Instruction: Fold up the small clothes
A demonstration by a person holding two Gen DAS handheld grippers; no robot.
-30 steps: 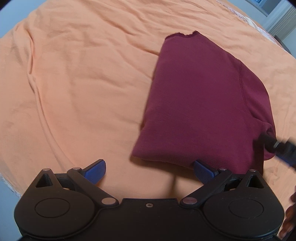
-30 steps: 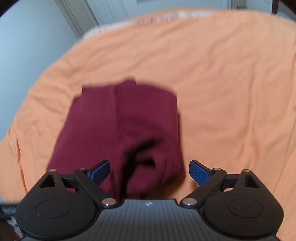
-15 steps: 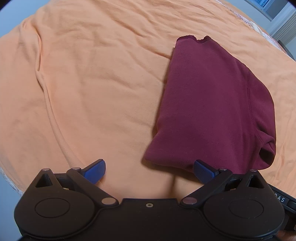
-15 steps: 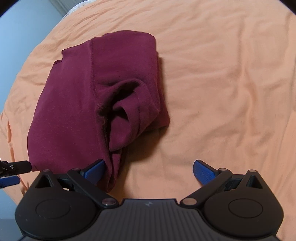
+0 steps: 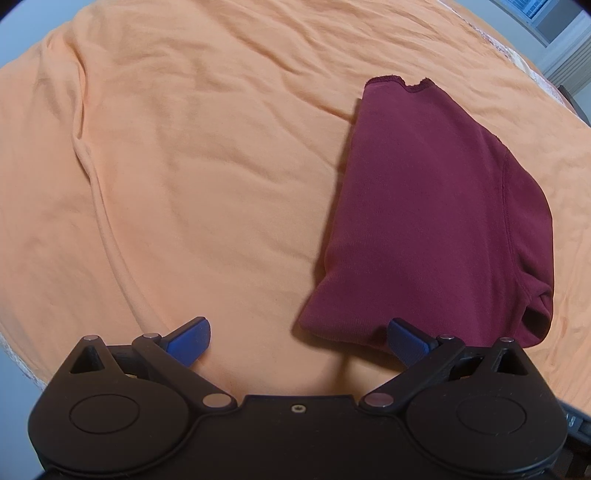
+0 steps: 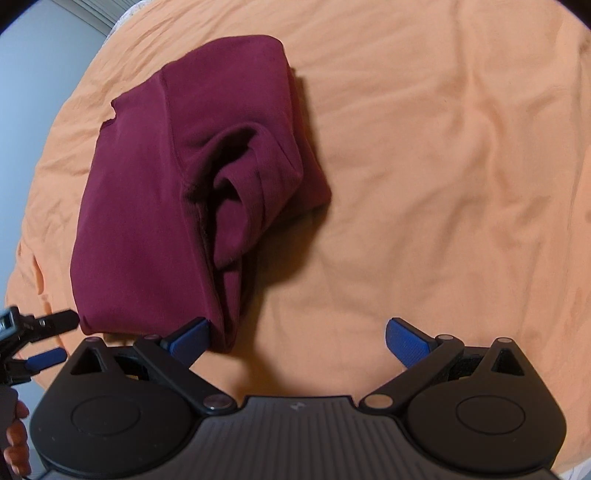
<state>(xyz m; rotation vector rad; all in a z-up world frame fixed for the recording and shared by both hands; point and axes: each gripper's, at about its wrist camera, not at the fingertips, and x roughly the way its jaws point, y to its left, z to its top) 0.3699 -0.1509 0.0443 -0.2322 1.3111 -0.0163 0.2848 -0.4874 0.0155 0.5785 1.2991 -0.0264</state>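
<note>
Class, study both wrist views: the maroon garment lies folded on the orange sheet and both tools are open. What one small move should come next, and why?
Probably tuck in the loose sleeve with the right tool. The maroon garment lies folded on the orange sheet, but that sleeve bulges open along its right side. Both tools, left tool included, are open and empty.

A wrinkled orange sheet (image 5: 207,155) covers the bed and fills nearly the whole space ahead of both grippers, its creases running in long soft ridges. Ahead and to the far right of the left gripper a window (image 5: 532,9) shows daylight, framed in white with a pleated curtain or blind (image 5: 570,64) below it. Ahead and to the left of the right gripper stands a plain pale blue-grey wall (image 6: 40,62). The light is soft and even.
</note>
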